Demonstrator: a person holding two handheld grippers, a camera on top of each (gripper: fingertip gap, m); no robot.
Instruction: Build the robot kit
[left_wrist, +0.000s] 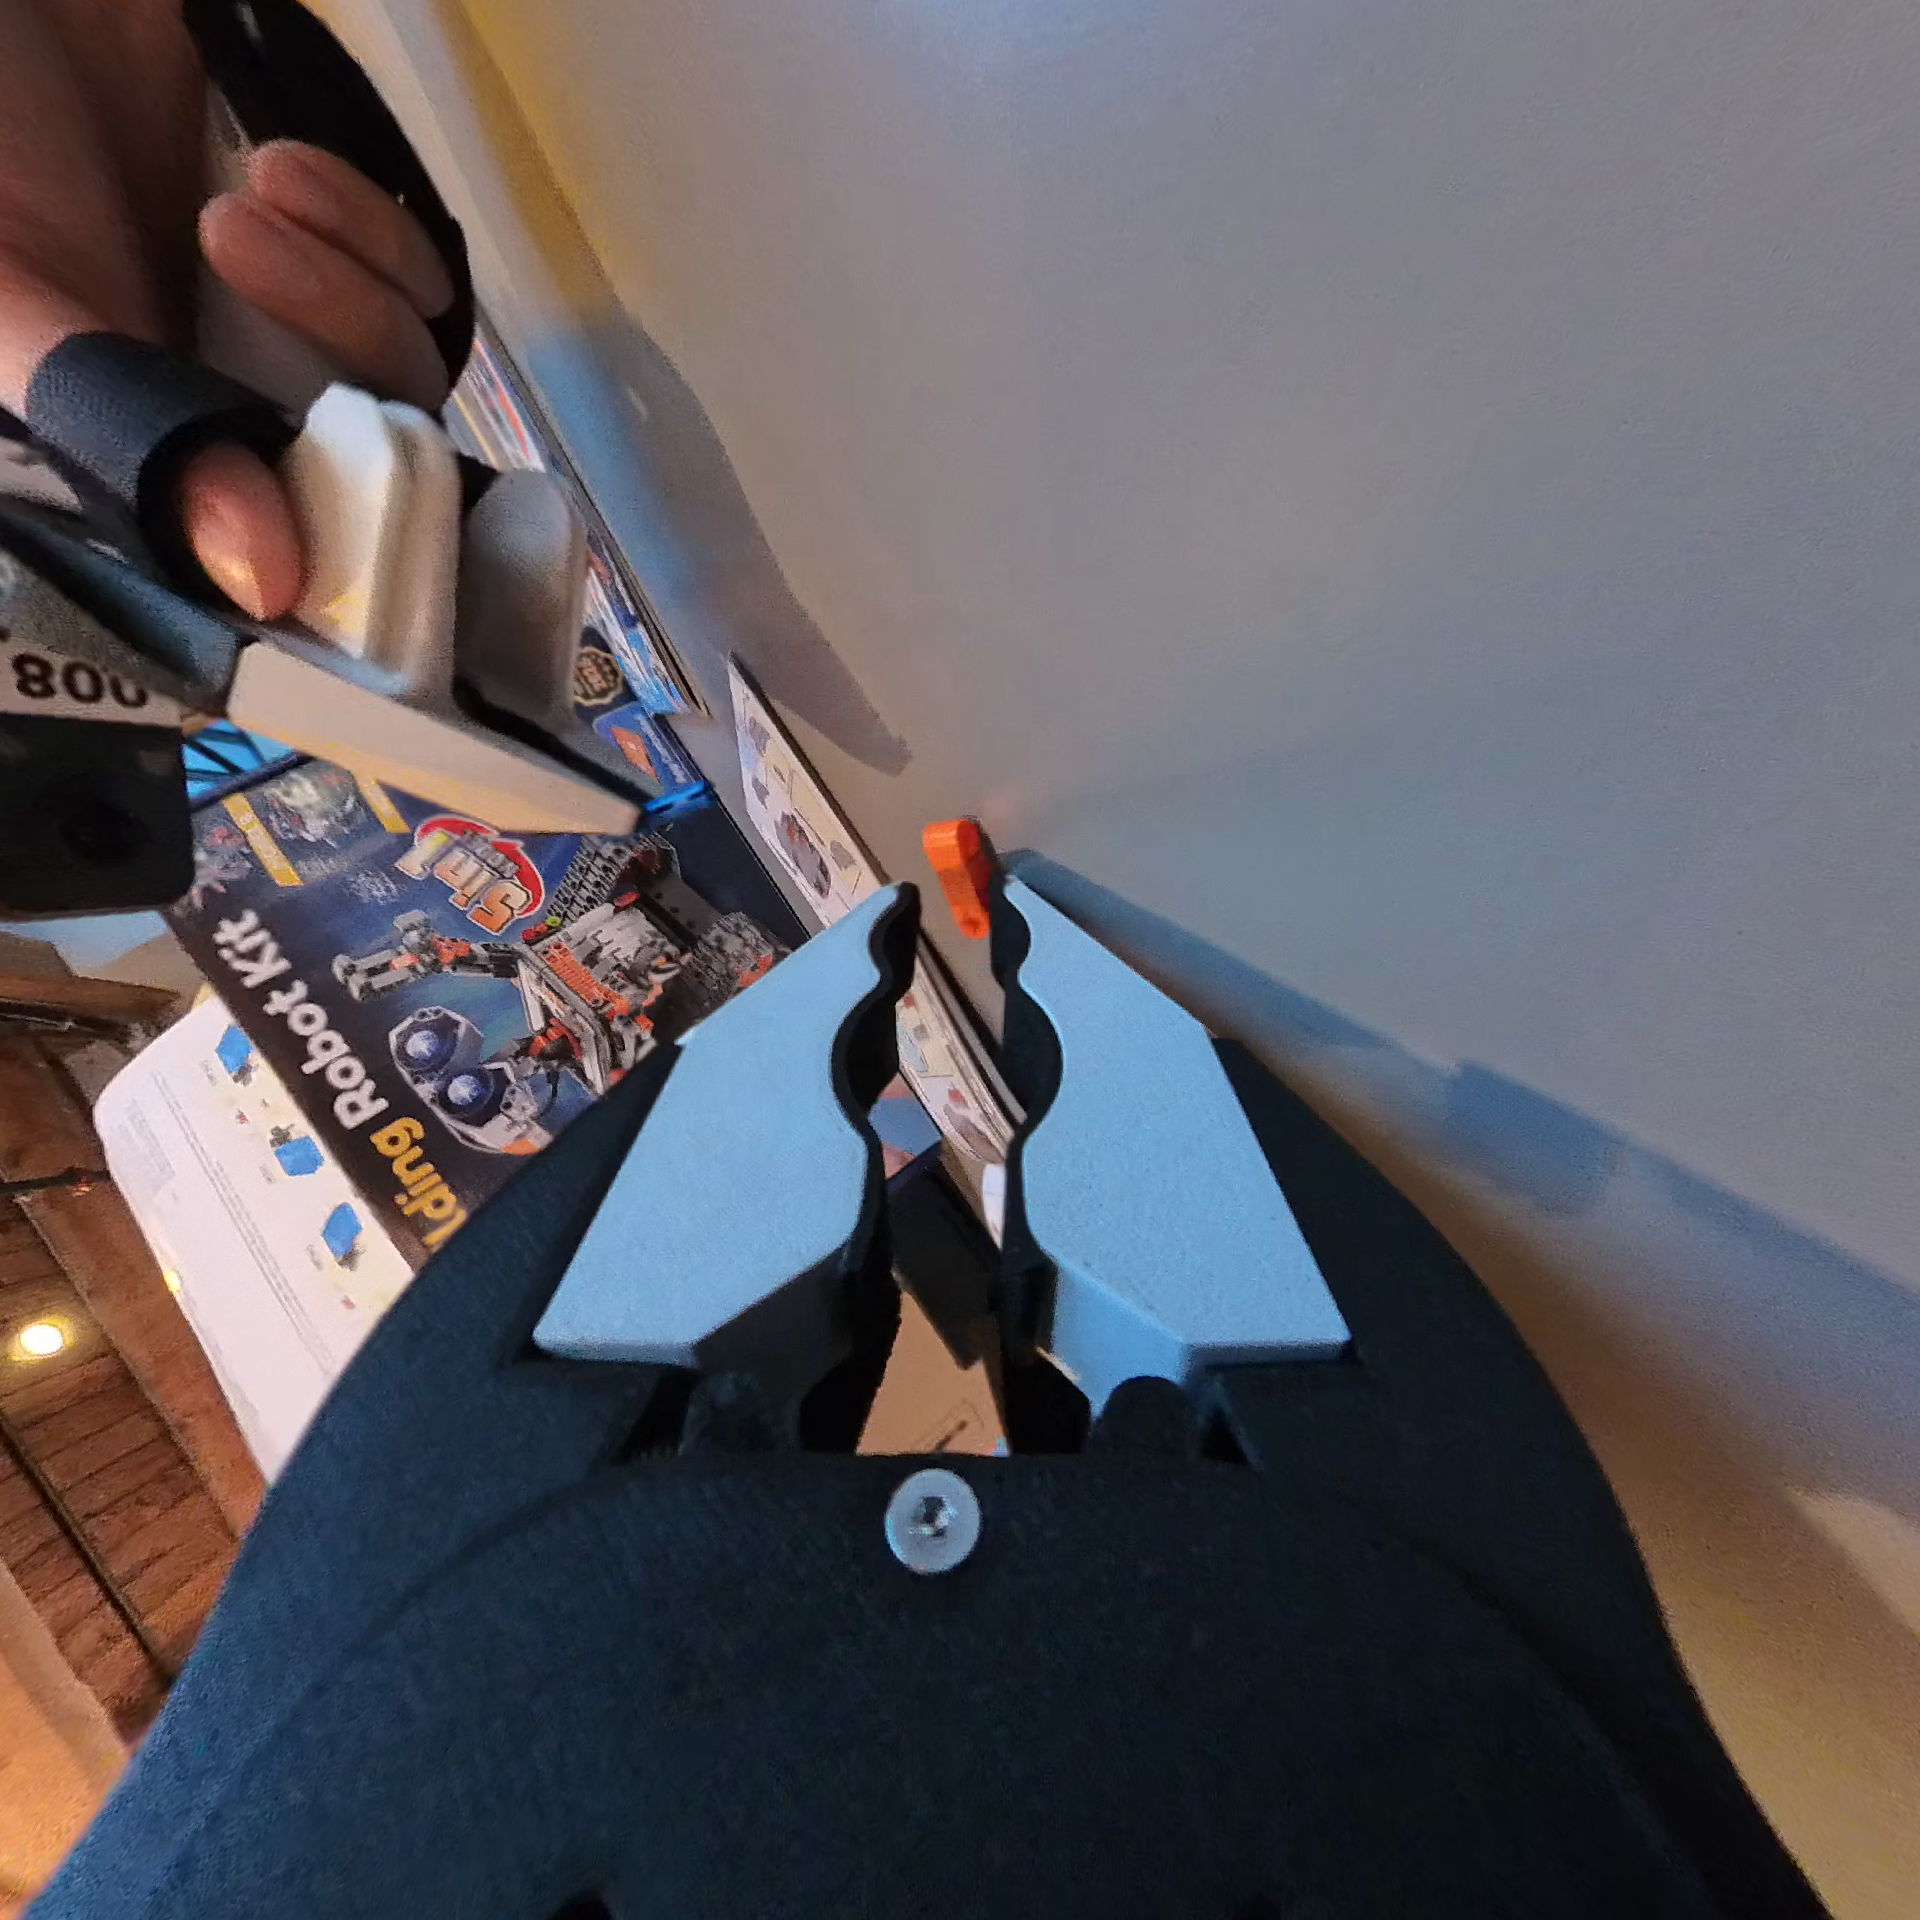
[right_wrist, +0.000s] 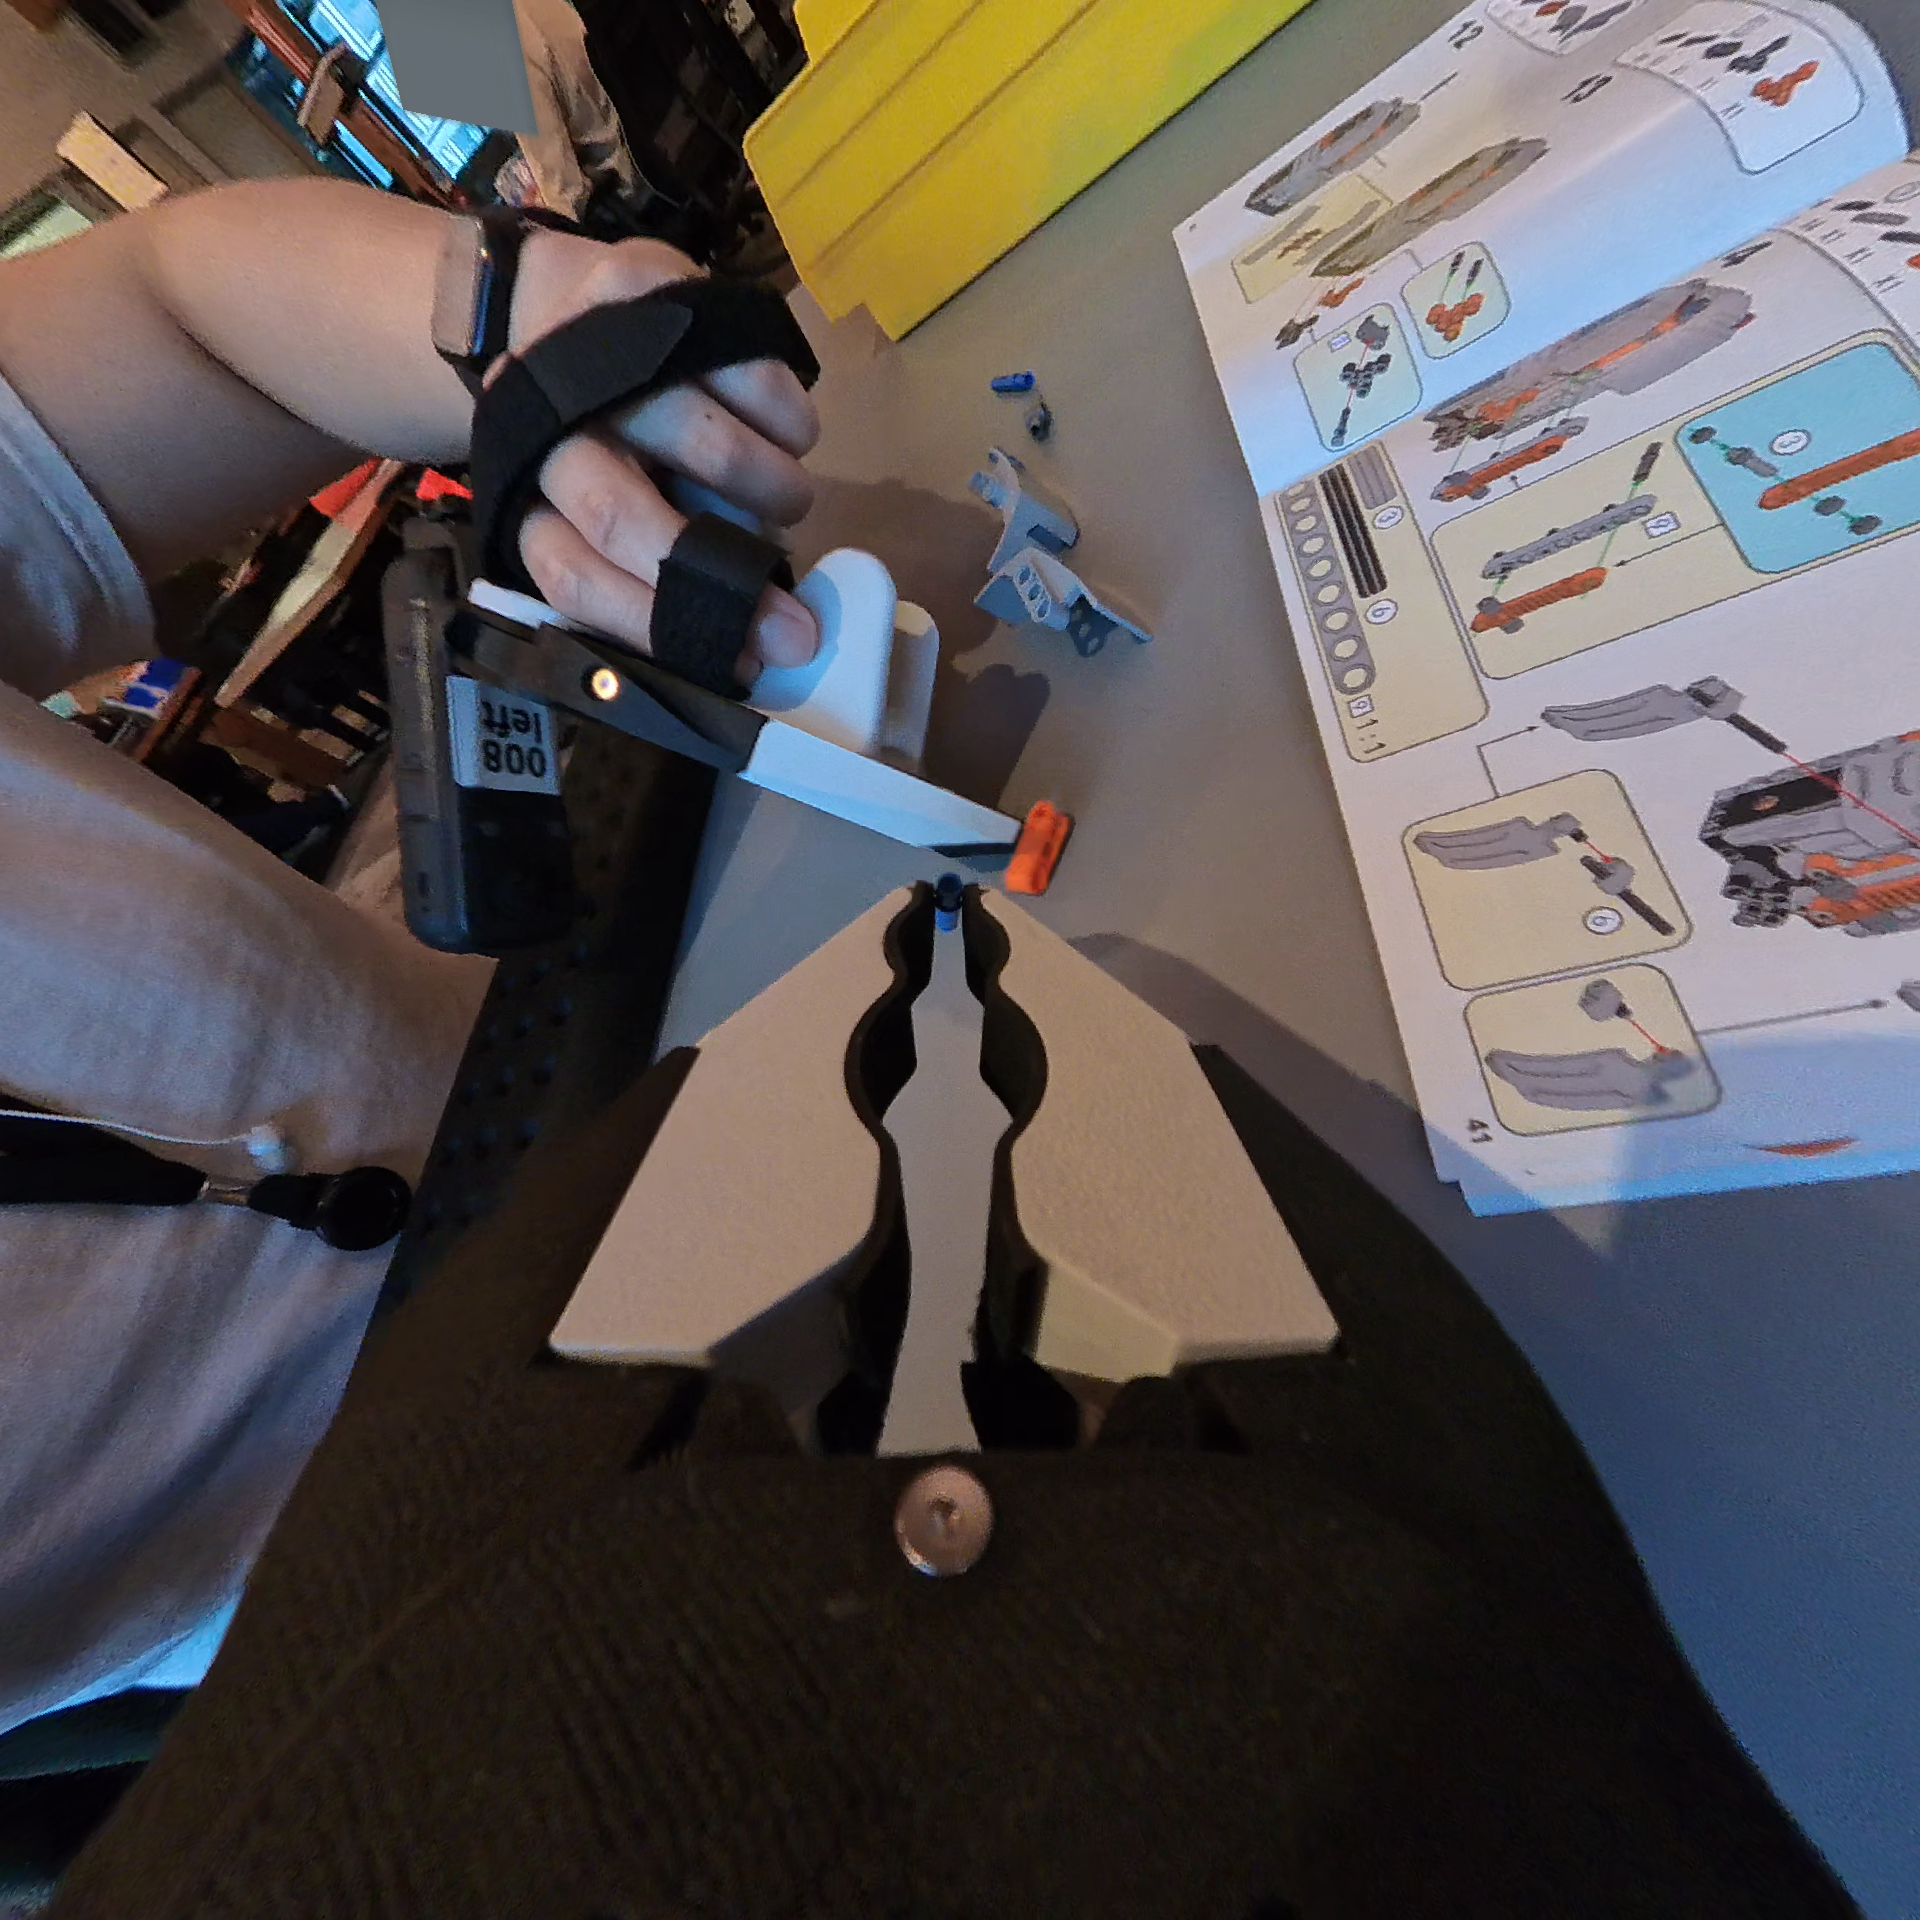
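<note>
1. While the left gripper (right_wrist: 1023, 831) pinches a small orange piece (right_wrist: 1037, 847) at its fingertips, the right gripper (right_wrist: 948, 904) has its jaws clamped on a short blue pin (right_wrist: 948, 914).
2. Pin and orange piece sit just beside each other above the counter (right_wrist: 1195, 831), not visibly touching; the piece lies slightly right of the pin's tip.
3. From the left wrist view, the orange piece (left_wrist: 961, 878) stands lengthwise out of the near-closed jaws, its long axis along the fingers.
4. Loose grey parts (right_wrist: 1049, 571) and an open instruction booklet (right_wrist: 1558, 623) lie farther off.

the instruction booklet (right_wrist: 1621, 665) runs off the right edge, and the yellow box (right_wrist: 966, 135), perhaps a bin, is cut off on top.
</note>
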